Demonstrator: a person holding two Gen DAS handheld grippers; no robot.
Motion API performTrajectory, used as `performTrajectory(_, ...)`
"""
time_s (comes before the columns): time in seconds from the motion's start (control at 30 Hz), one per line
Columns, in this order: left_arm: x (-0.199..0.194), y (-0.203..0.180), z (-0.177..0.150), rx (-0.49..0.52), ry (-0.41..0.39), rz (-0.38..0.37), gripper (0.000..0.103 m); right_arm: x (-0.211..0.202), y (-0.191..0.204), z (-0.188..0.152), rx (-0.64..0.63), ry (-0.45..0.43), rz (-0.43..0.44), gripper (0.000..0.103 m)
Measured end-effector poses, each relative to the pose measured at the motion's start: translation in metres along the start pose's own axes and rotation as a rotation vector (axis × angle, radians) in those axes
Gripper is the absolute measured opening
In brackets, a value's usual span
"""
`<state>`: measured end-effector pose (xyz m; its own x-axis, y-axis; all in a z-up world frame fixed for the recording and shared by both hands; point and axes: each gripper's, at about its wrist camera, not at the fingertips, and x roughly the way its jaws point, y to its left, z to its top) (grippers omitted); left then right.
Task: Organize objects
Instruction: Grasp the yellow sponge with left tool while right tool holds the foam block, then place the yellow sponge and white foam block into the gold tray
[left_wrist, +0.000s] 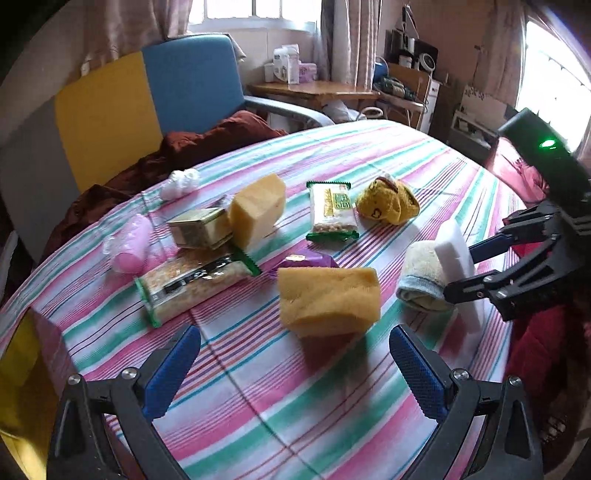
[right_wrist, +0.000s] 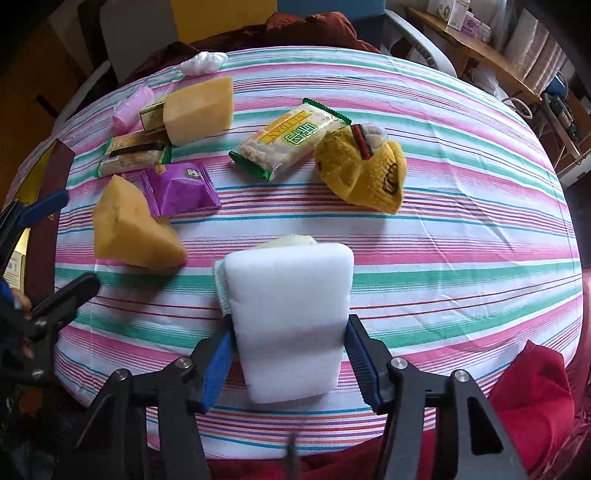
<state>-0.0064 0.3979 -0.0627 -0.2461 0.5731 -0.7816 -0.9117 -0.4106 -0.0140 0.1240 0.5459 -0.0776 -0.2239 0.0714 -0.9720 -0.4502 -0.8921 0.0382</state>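
Jaws: right gripper (right_wrist: 288, 363) clamped on the white foam block (right_wrist: 290, 325); left gripper (left_wrist: 295, 373) stood open, empty.
Block: near table (right_wrist: 461, 295) front edge, long axis running away from the jaws.
Neighbour: rolled cloth (left_wrist: 421, 280) touching its far-left side.
Nearer hand: right.

White foam block (right_wrist: 290, 325) upright on striped worktop (right_wrist: 461, 258), touching rolled pale cloth (left_wrist: 421, 280). Yellow sponge (left_wrist: 328, 299) nearby, left; purple packet (right_wrist: 181, 188) behind it.
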Motion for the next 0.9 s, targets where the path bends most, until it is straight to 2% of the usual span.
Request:
performTrajectory(0.1, 0.01, -0.003, 0.004, 0.01, 0.003, 0.0, 0.101, -0.002, -0.001, -0.001, -0.002, -0.007, 0.004, 0.057)
performTrajectory(0.17, 0.015, -0.005, 0.006, 0.015, 0.0, -0.02, 0.084, -0.003, -0.001, -0.002, 0.0, -0.016, 0.004, 0.057)
performTrajectory(0.2, 0.018, -0.006, 0.007, 0.016, 0.007, -0.04, 0.068, -0.004, -0.002, -0.003, 0.002, -0.022, 0.005, 0.056)
performTrajectory(0.23, 0.019, -0.006, 0.007, 0.01, 0.012, -0.073, 0.058, -0.005, -0.002, -0.004, 0.005, -0.032, 0.007, 0.056)
performTrajectory(0.27, 0.019, -0.006, 0.007, 0.0, 0.013, -0.094, 0.056, -0.007, -0.003, -0.006, 0.007, -0.043, 0.009, 0.056)
performTrajectory(0.47, -0.004, -0.009, -0.003, -0.009, -0.046, -0.104, 0.052, -0.021, -0.005, -0.012, 0.038, -0.147, 0.067, 0.056)
performTrajectory(0.57, -0.024, -0.001, -0.012, -0.058, -0.071, -0.114, 0.052, -0.027, -0.007, -0.011, 0.067, -0.194, 0.085, 0.056)
performTrajectory(0.73, -0.054, 0.009, -0.026, -0.098, -0.106, -0.09, 0.052, -0.033, -0.011, -0.01, 0.08, -0.223, 0.058, 0.056)
performTrajectory(0.9, -0.085, 0.024, -0.042, -0.142, -0.151, -0.058, 0.053, -0.047, 0.018, -0.011, 0.026, -0.287, 0.045, 0.056)
